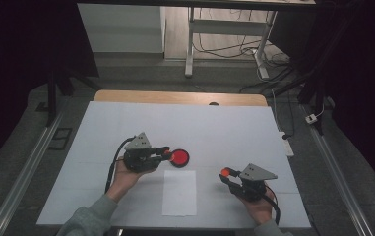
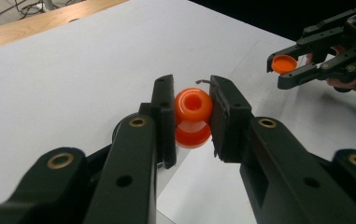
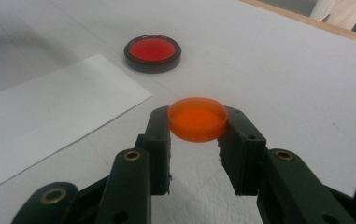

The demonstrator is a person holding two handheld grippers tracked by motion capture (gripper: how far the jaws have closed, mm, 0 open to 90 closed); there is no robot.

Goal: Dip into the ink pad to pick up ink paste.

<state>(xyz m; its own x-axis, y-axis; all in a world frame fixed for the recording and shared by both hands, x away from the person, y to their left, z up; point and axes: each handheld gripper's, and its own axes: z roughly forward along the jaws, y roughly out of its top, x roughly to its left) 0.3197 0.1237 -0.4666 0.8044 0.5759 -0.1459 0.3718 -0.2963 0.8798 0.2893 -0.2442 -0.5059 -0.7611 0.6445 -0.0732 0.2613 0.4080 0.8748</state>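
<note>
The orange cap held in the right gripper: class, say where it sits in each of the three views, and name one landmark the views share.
High view: the orange cap is right of centre, at the right gripper's tips.
Left gripper view: the cap is upper right, between far-off jaws.
Right gripper view: the cap is centre, clamped between the jaws.
Shared landmark: the white paper sheet.

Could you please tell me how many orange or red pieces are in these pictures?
3: an orange spool-shaped piece clamped in the left gripper, a shallow orange cap clamped in the right gripper, and a black-rimmed red disc lying on the table. Others may be hidden.
</note>
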